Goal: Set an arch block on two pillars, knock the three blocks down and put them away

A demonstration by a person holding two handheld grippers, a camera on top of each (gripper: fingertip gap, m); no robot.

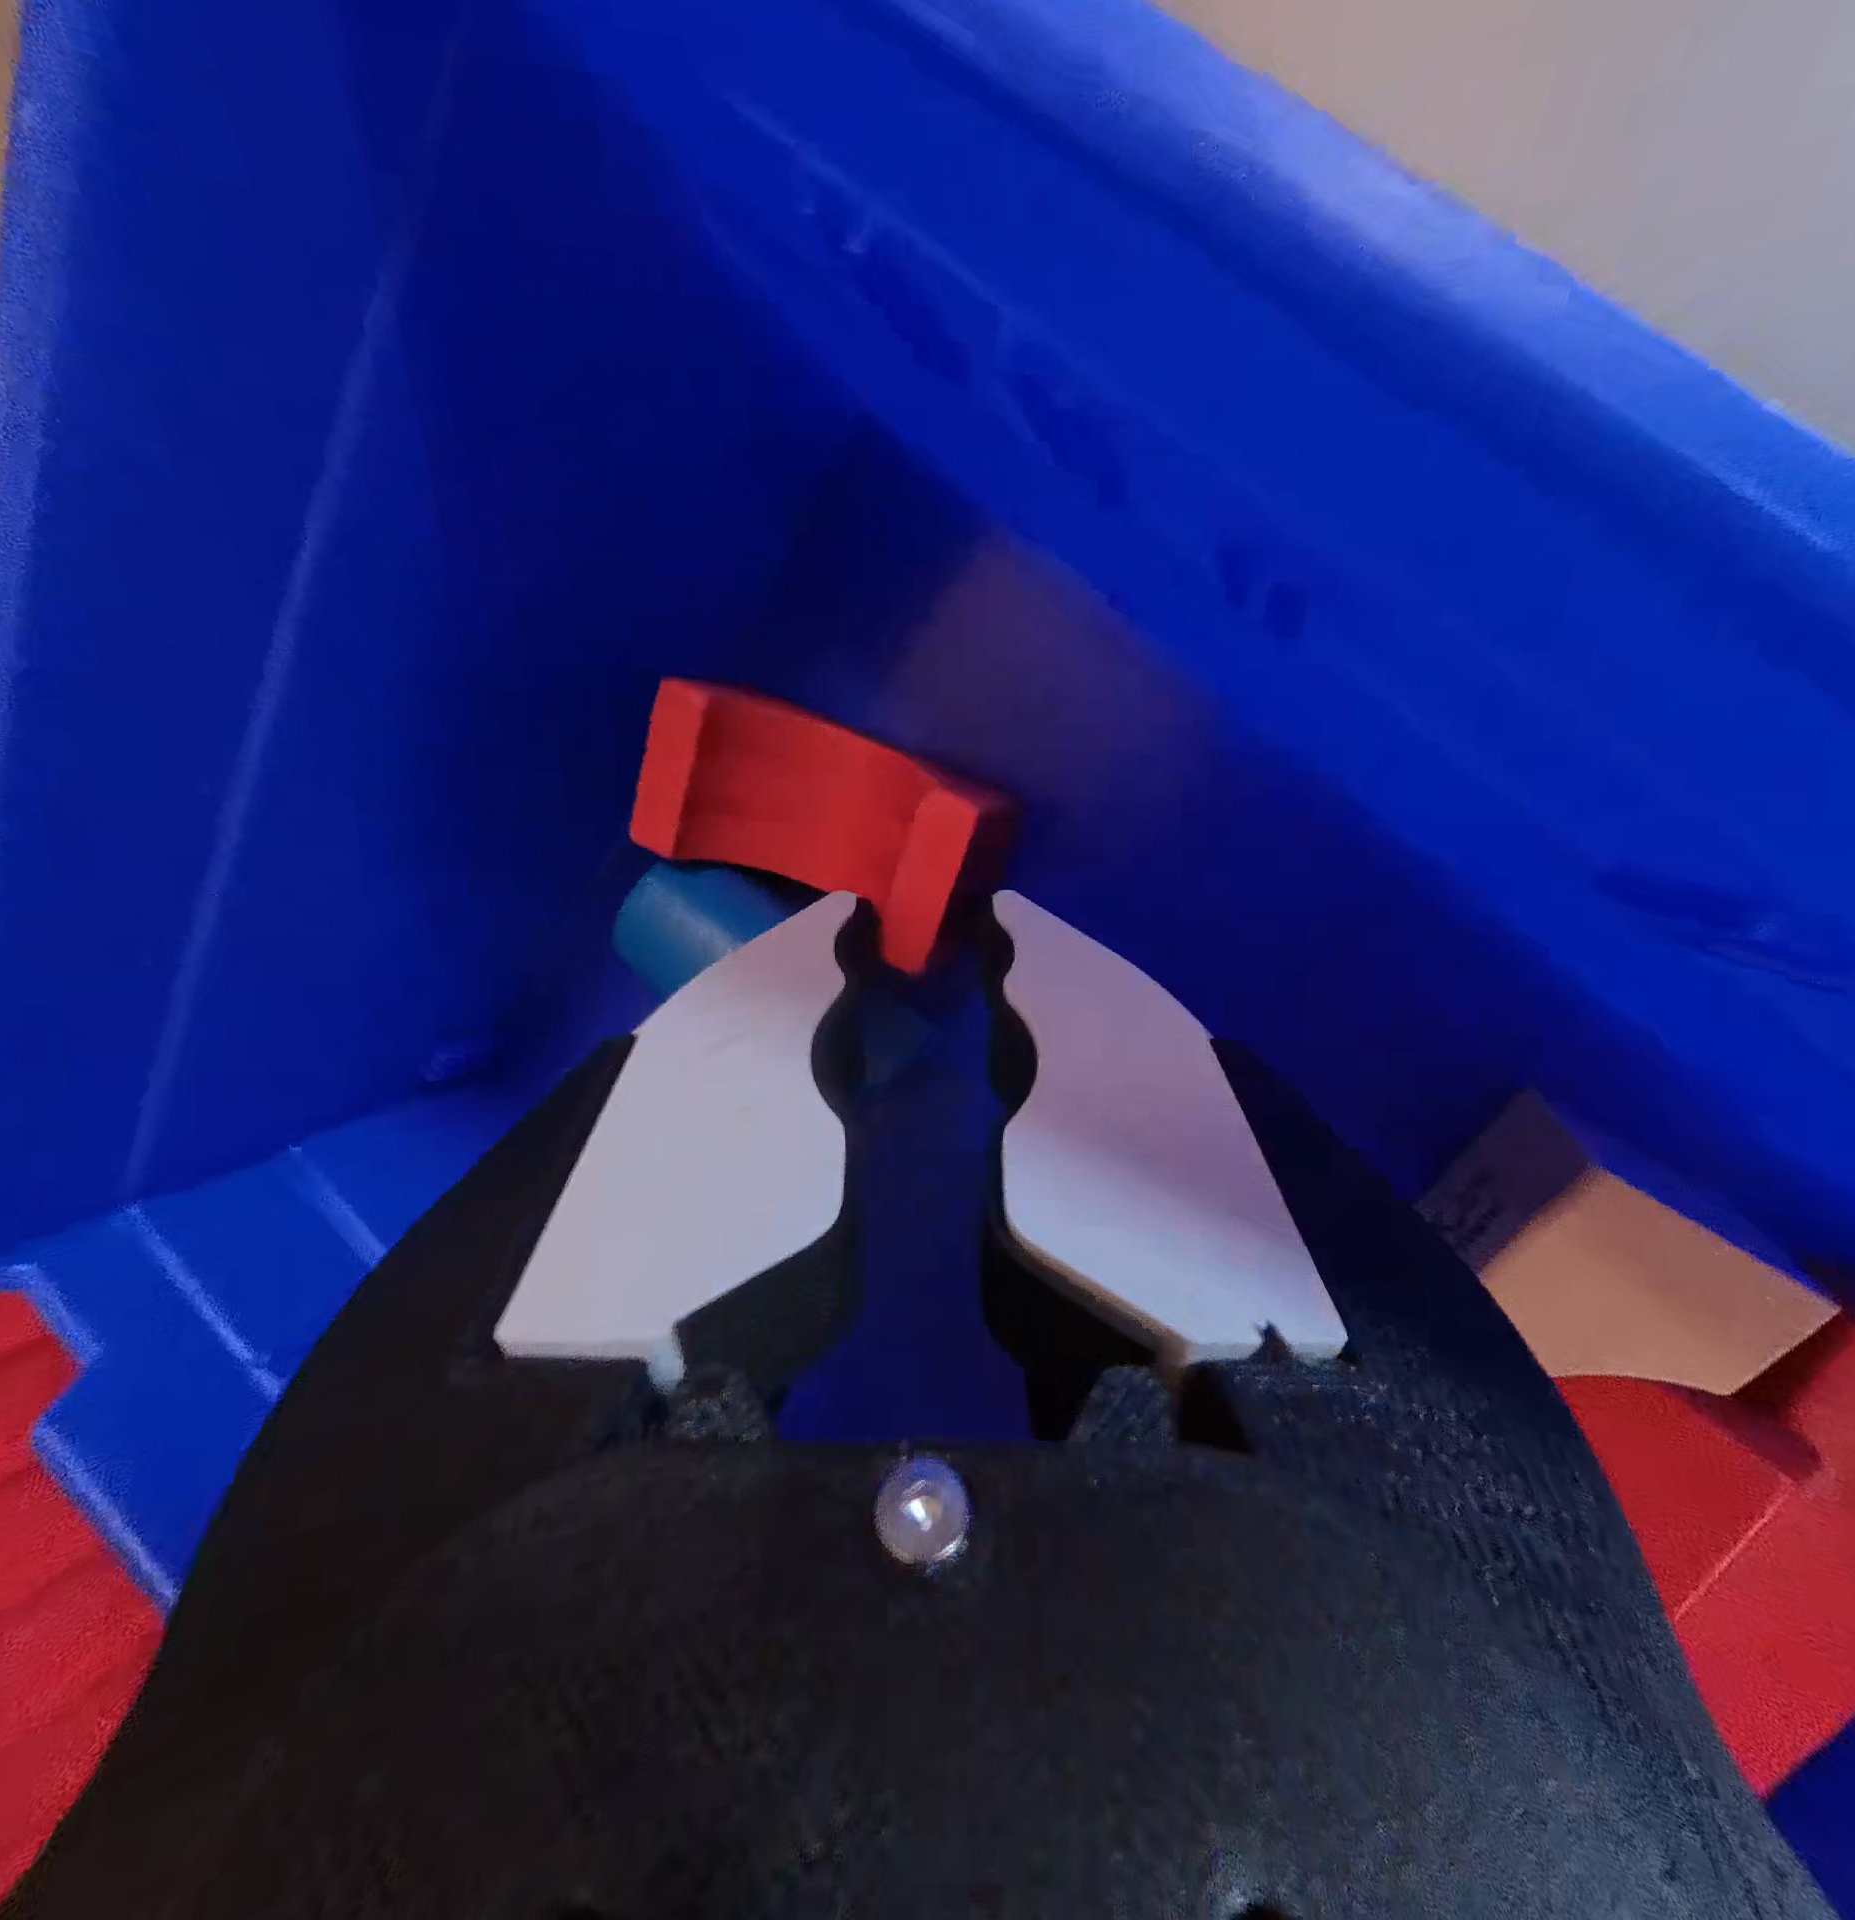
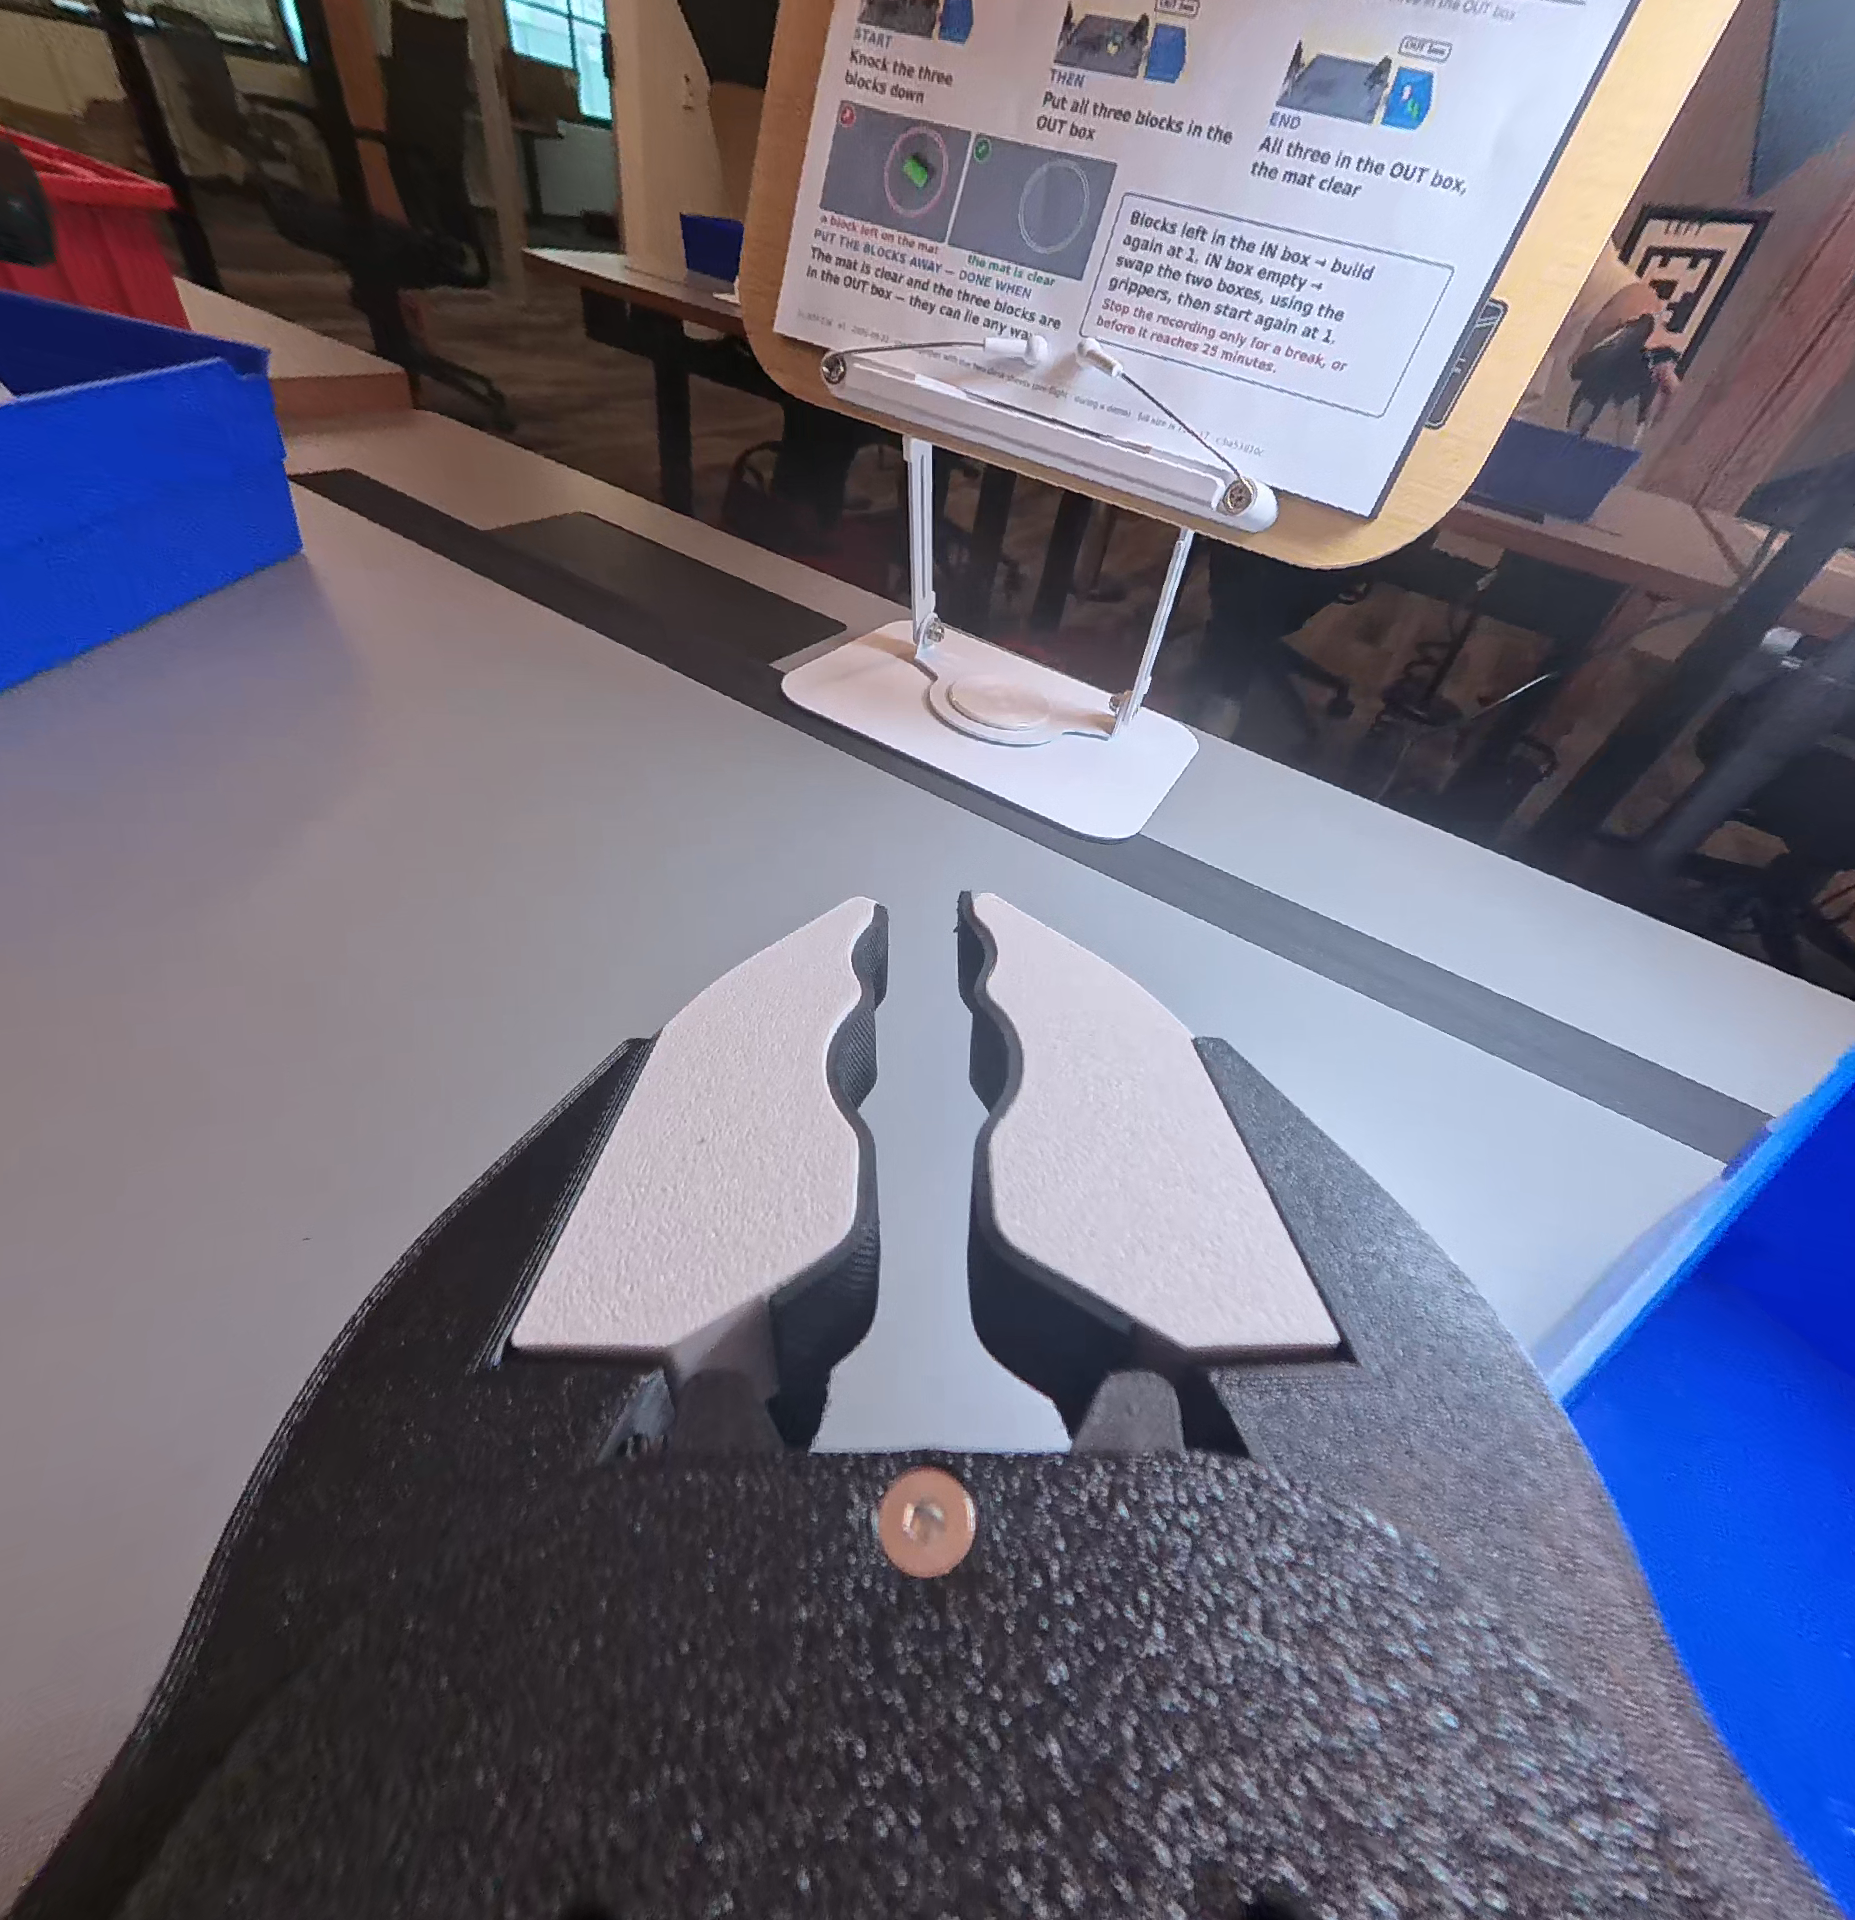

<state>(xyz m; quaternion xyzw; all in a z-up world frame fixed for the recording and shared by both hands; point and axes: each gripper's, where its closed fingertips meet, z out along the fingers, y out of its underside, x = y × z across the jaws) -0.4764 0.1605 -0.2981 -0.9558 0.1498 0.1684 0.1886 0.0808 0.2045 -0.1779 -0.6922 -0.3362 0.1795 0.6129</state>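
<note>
- Your left gripper (image 1: 923,935) is reaching down into a blue bin (image 1: 1318,520); its jaws are standing a little apart around one leg of the red arch block (image 1: 798,800), and you cannot tell whether they are pinching it or letting go.
- The arch block is lying deep in the bin's corner, resting over a blue cylinder block (image 1: 684,925) beneath it.
- Judging by that, you are working through the putting-away step; a third block is not showing, so count it before finishing.
- The bin's walls are crowding both fingers here, so the only free way out is looking to be straight back along the fingers.
- Your right gripper (image 2: 923,925) is hovering over the grey tabletop (image 2: 383,883), jaws nearly closed with a thin gap, holding nothing.
- Ahead of it the tabletop is lying bare up to a white stand (image 2: 990,717) at the far edge.
- Blue bins are flanking you: one (image 2: 123,478) at the left edge, another (image 2: 1754,1403) close on the right.
</note>
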